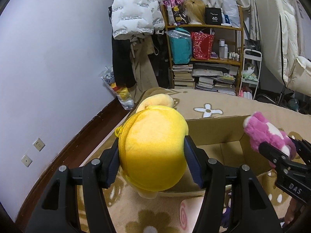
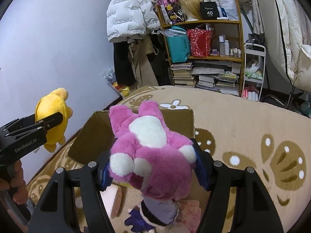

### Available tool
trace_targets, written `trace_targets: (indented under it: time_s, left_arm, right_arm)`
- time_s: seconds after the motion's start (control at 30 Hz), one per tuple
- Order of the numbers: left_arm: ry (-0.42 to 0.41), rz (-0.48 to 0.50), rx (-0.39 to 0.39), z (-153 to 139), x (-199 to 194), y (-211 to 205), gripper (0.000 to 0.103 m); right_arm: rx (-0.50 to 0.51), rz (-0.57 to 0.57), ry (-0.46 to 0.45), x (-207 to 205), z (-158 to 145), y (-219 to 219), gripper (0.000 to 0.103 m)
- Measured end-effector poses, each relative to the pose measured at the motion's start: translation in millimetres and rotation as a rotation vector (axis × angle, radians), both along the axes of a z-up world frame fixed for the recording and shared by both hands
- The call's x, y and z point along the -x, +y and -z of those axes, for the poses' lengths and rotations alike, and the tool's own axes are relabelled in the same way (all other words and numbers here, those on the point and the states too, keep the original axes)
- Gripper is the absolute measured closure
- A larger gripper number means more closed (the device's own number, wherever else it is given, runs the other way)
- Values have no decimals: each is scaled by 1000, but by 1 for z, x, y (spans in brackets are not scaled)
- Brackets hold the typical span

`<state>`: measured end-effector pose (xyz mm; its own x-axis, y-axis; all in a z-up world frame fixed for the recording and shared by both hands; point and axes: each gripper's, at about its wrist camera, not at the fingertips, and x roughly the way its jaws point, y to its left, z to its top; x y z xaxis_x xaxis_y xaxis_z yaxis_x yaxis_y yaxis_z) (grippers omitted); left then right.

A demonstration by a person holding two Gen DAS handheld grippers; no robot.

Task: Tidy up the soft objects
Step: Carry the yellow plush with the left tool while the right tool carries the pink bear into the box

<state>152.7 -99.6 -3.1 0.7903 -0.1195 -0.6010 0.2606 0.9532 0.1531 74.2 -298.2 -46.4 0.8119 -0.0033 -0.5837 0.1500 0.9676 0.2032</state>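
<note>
My left gripper [image 1: 153, 161] is shut on a yellow plush toy [image 1: 155, 147] with a zipper, held above the near left corner of an open cardboard box [image 1: 217, 130]. My right gripper [image 2: 153, 169] is shut on a pink and white plush toy [image 2: 147, 145], held over the near edge of the same box [image 2: 95, 132]. Each view shows the other gripper: the pink toy [image 1: 270, 137] at the right, the yellow toy [image 2: 52, 118] at the left. Below the grippers lie a pink roll-shaped plush [image 2: 114, 200] and a purple plush [image 2: 155, 211].
The box sits on a tan blanket with brown and white flower prints [image 2: 252, 120]. Behind it stand a wooden shelf with books and bags [image 1: 204, 58], hanging coats [image 1: 134, 19] and a white cart [image 1: 250, 73]. A wall [image 1: 48, 58] is at the left.
</note>
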Motion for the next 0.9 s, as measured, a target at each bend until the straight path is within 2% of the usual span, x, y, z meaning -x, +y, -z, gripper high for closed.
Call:
trace_targets:
  time_s: [0.27,0.53,0.9]
  left_arm:
    - [31,31,24,13,-7,-6,43]
    - [55,79,29,23,-11,-17,43]
    - [112,101,-5,40,-18,-30,41]
  right_arm:
    - [4,13,18,-24,11,-9,31]
    - [-4,-3,31,-31,18,-12,31]
    - [13,-4,53,-34,26,-10,30]
